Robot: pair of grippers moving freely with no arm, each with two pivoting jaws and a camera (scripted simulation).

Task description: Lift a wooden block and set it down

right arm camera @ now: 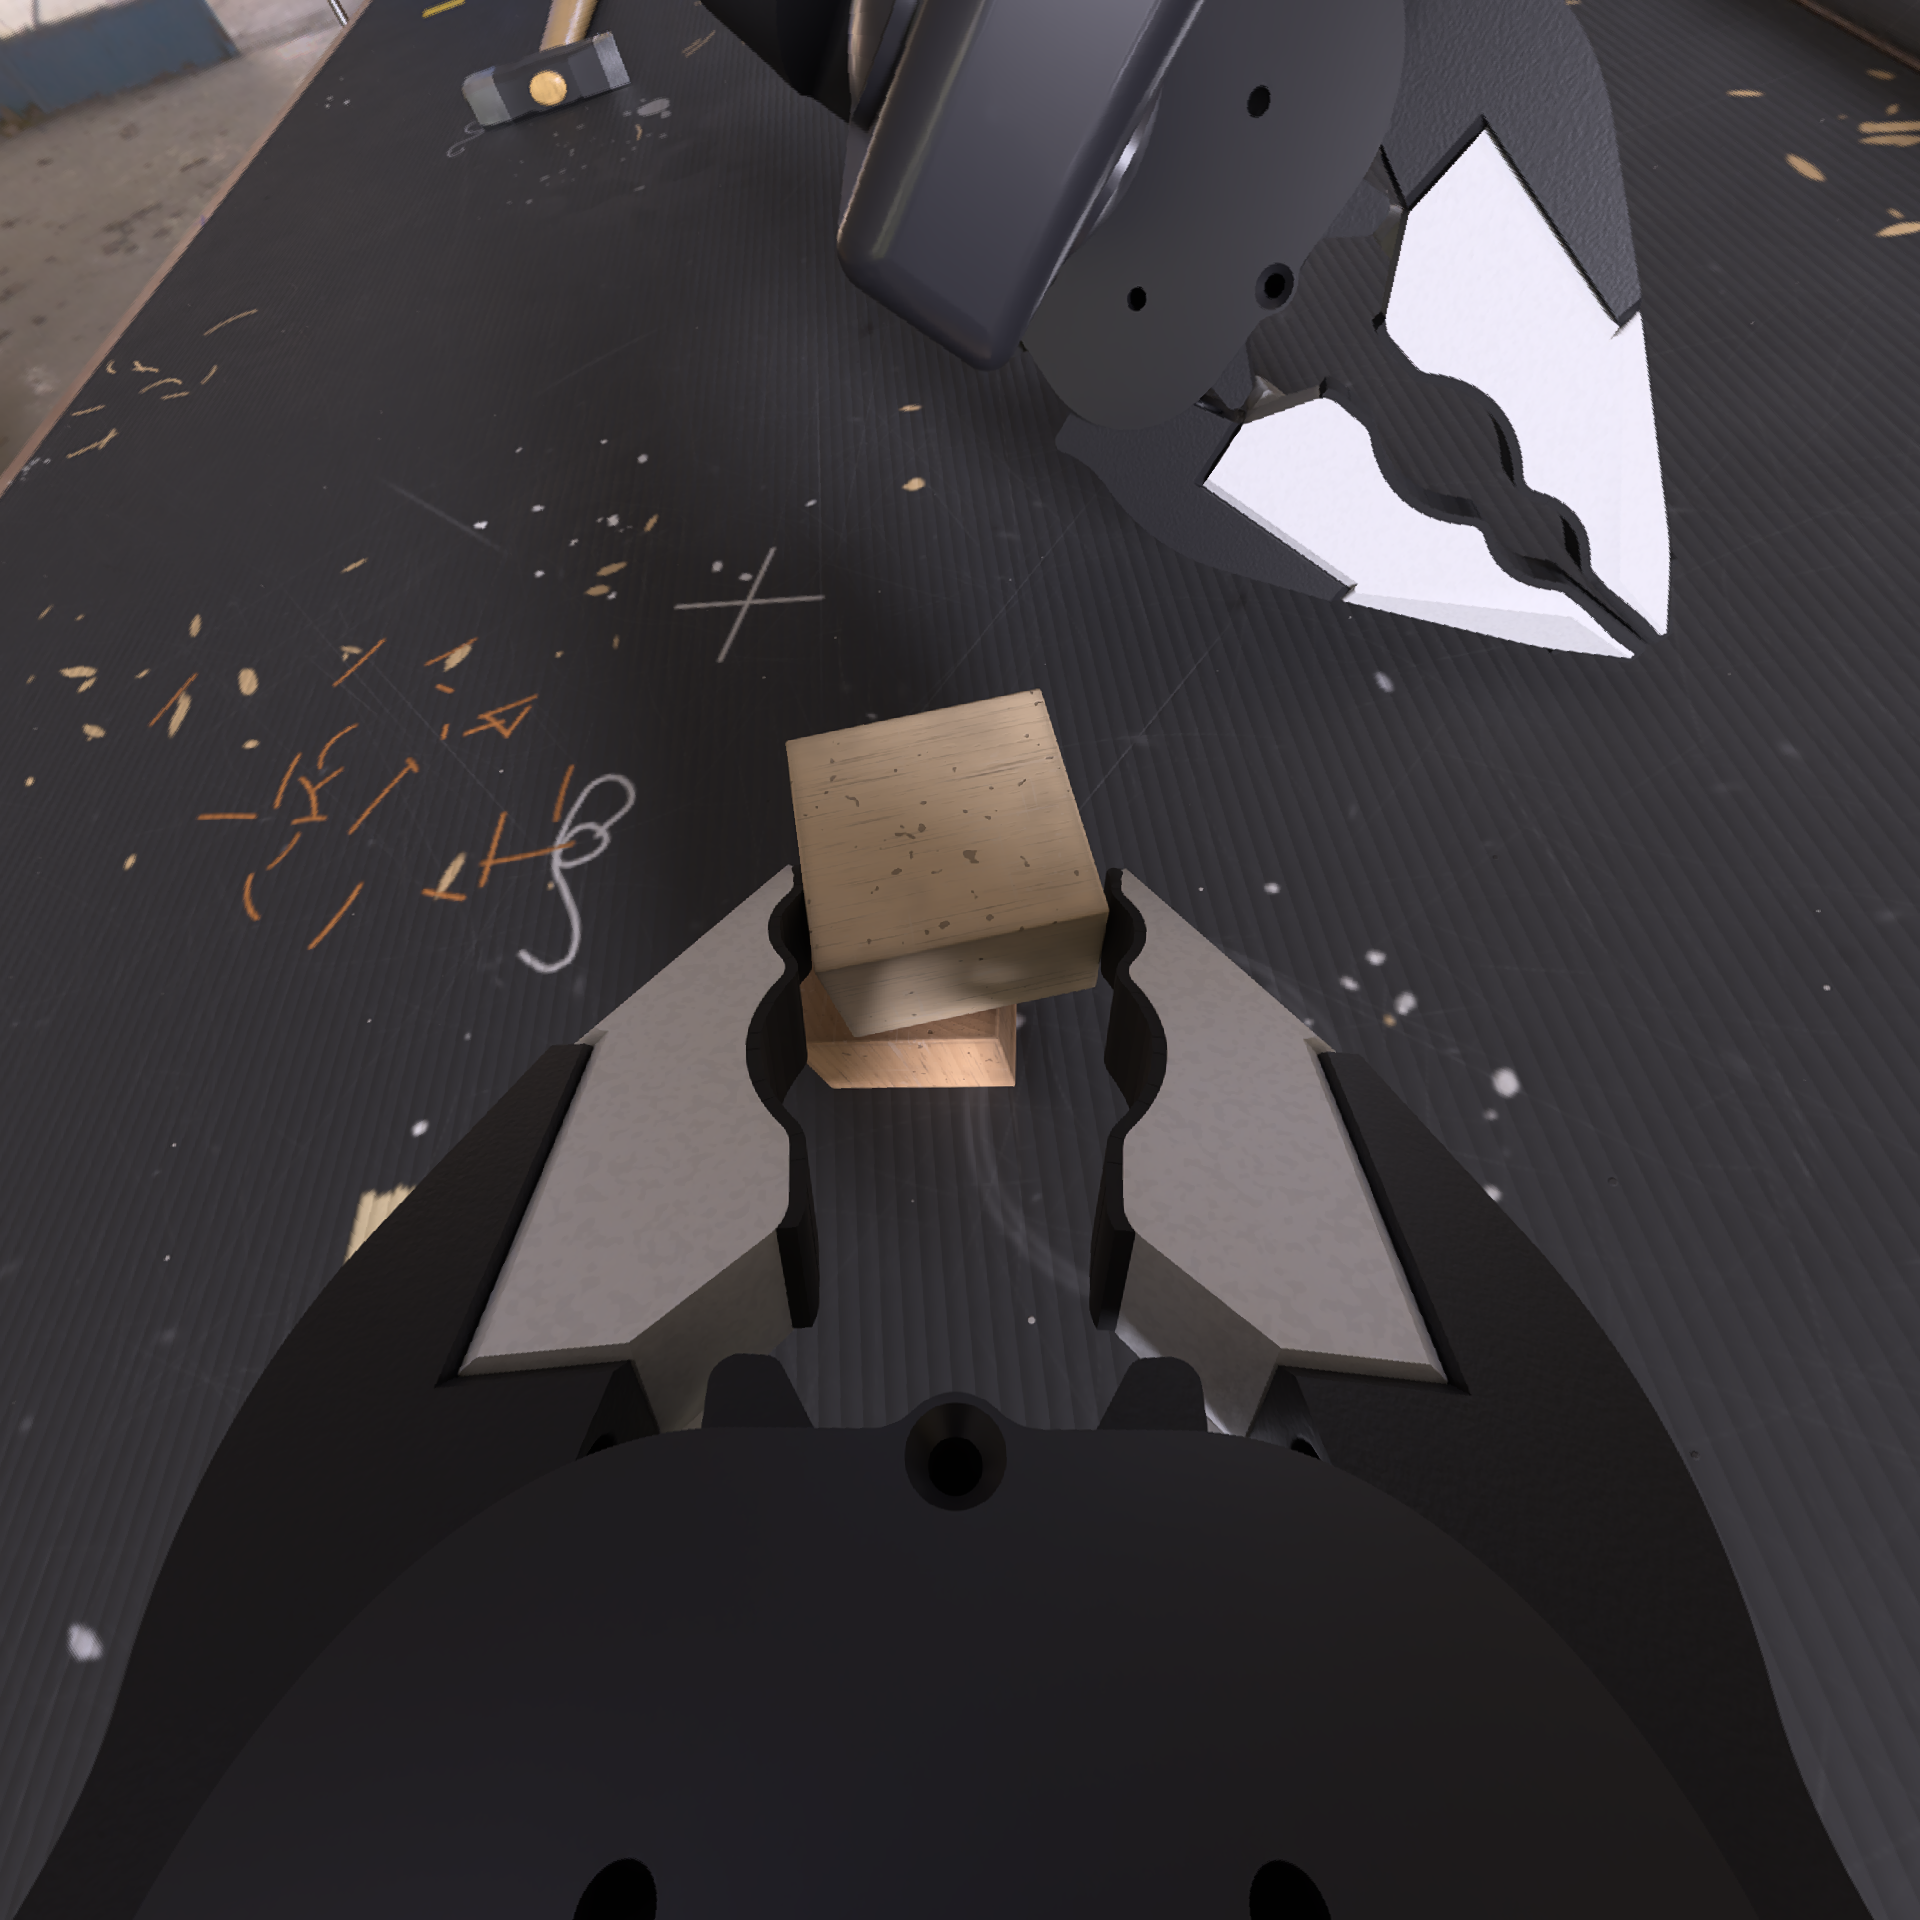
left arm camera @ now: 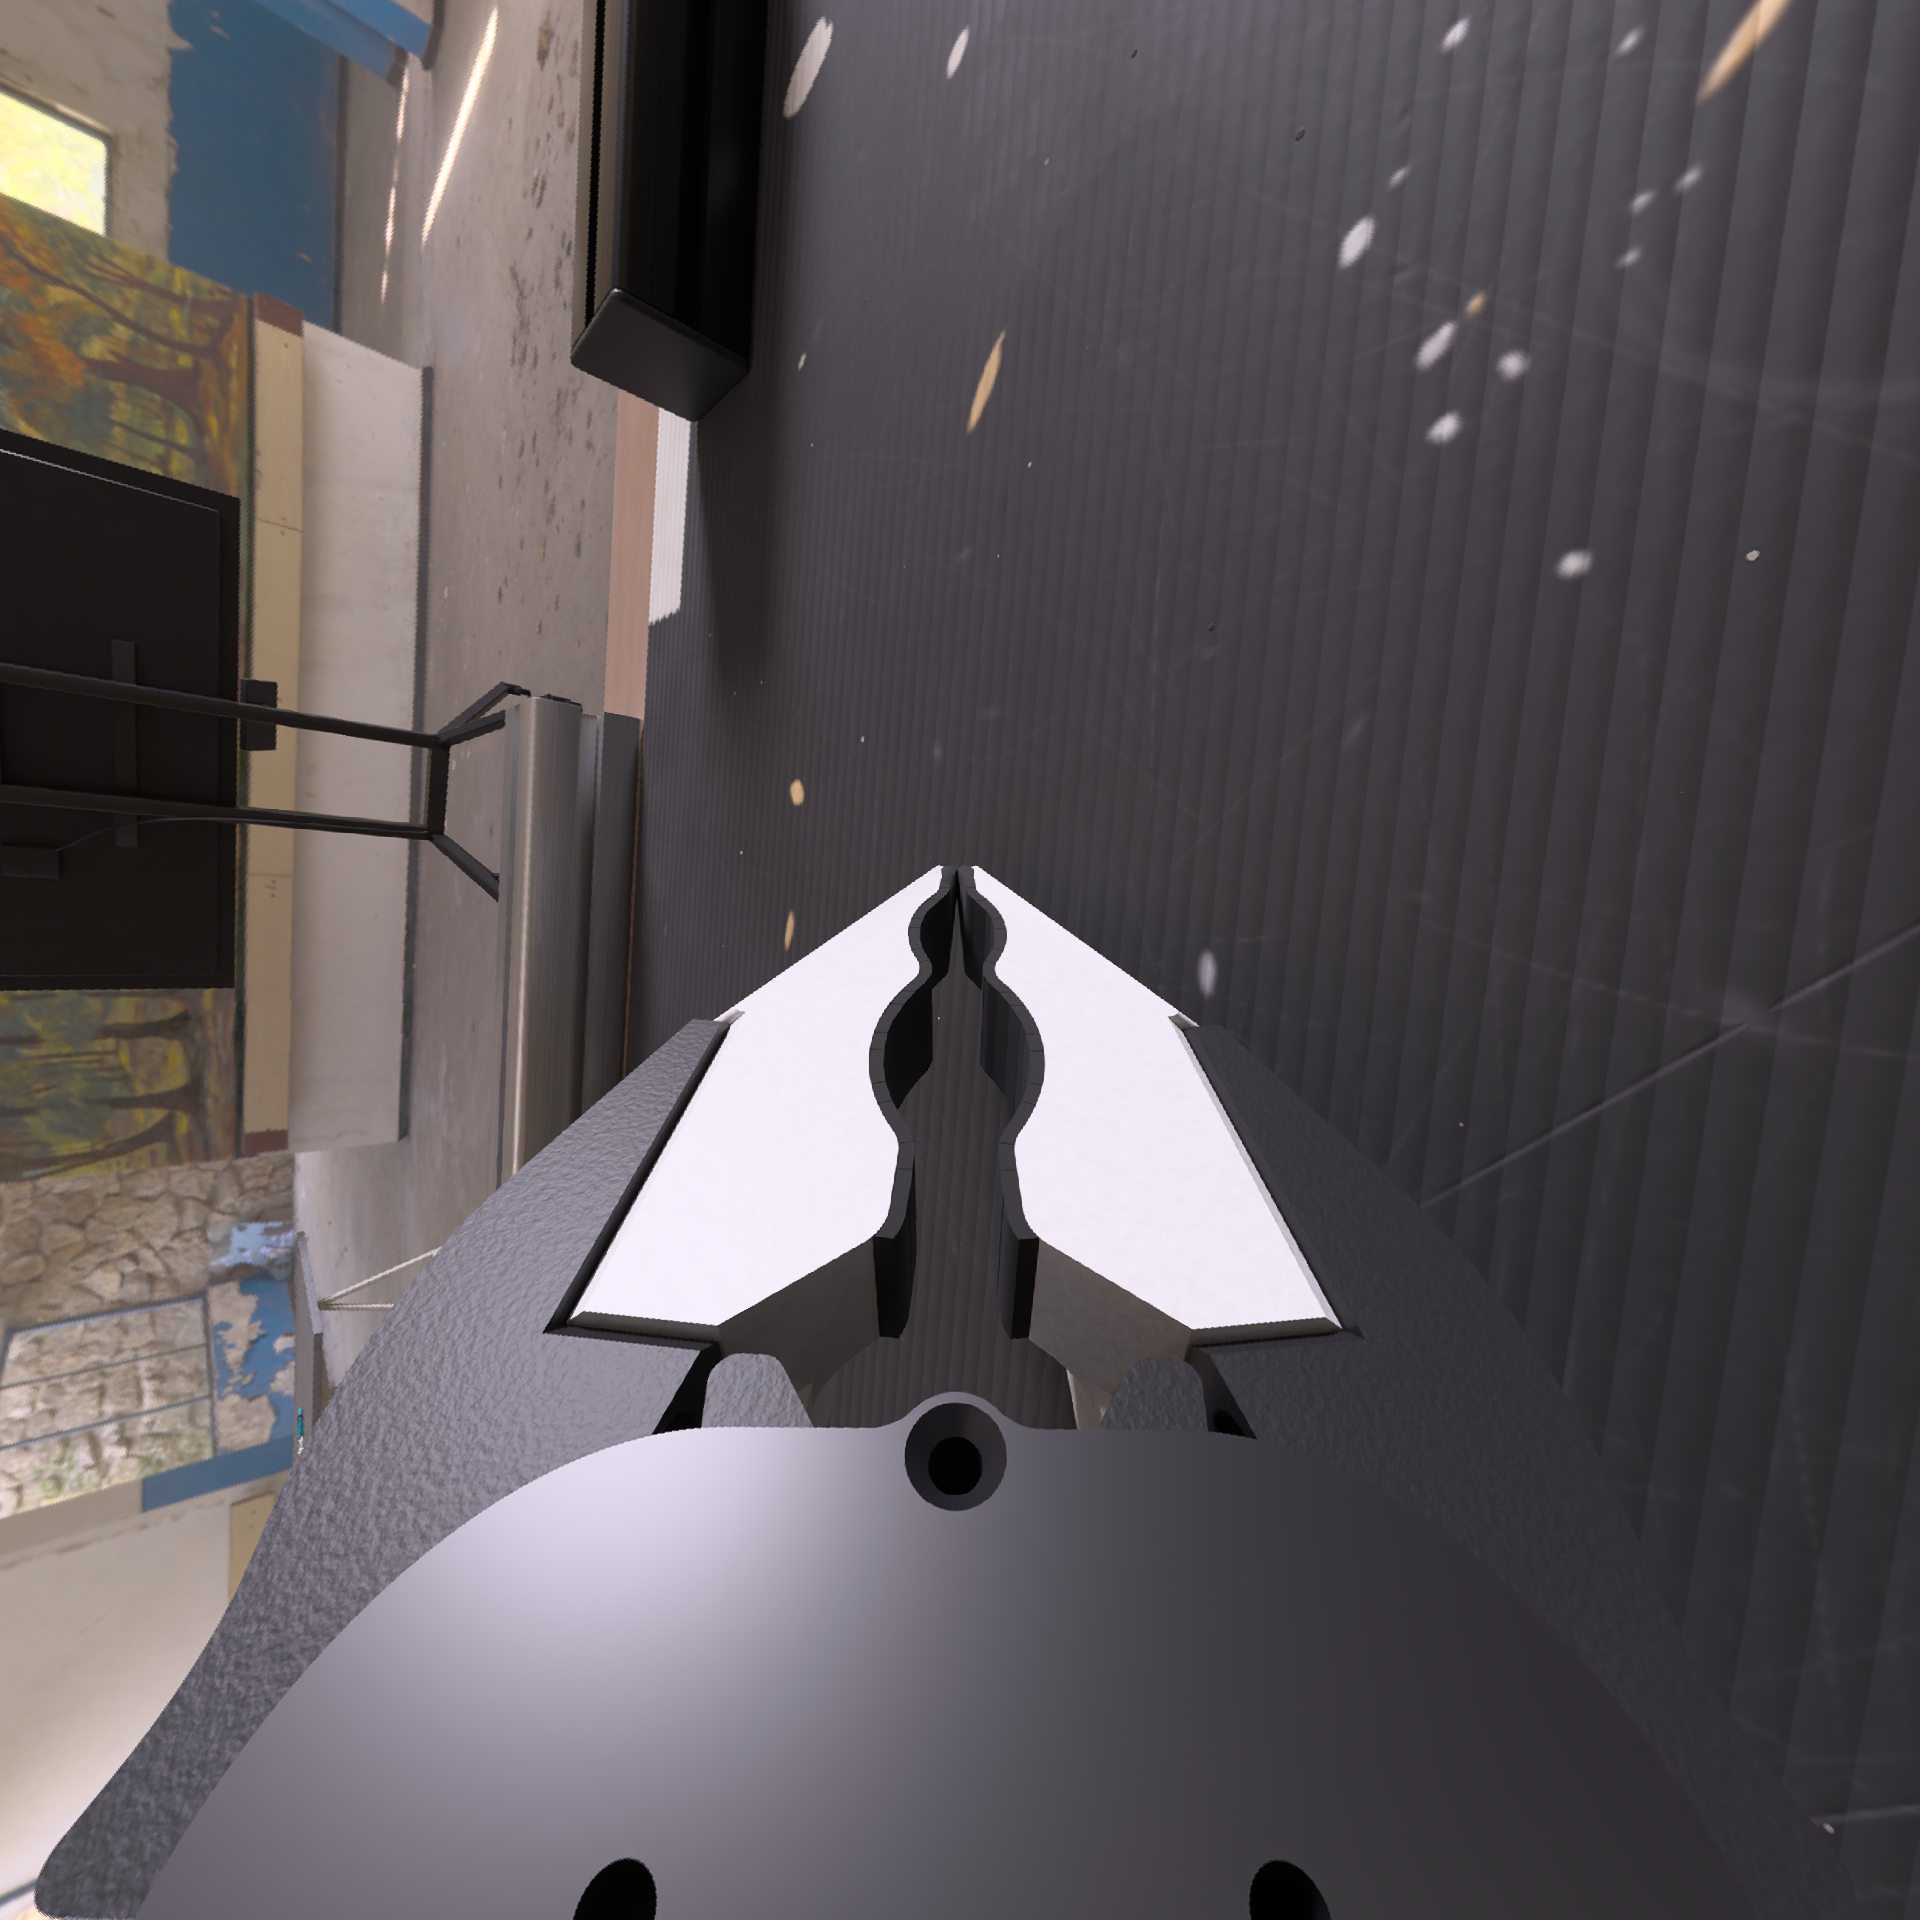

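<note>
In the right wrist view my right gripper (right arm camera: 954, 899) is shut on a pale wooden block (right arm camera: 940, 842), with its fingertips pressed on the block's left and right sides. The block is turned slightly askew. Right under it lies a second, more orange wooden block (right arm camera: 914, 1055) on the dark mat (right arm camera: 1351, 1039); I cannot tell whether the two touch. My left gripper (left arm camera: 956, 873) is shut and empty, hovering over the mat. It also shows in the right wrist view (right arm camera: 1642, 623), off to the upper right of the blocks.
A hammer (right arm camera: 545, 78) lies at the far end of the mat. Wood shavings and chalk marks (right arm camera: 343, 800) are scattered to the left of the blocks. The mat's left edge (right arm camera: 125, 343) runs diagonally. A black bar (left arm camera: 665, 208) lies near the mat's edge.
</note>
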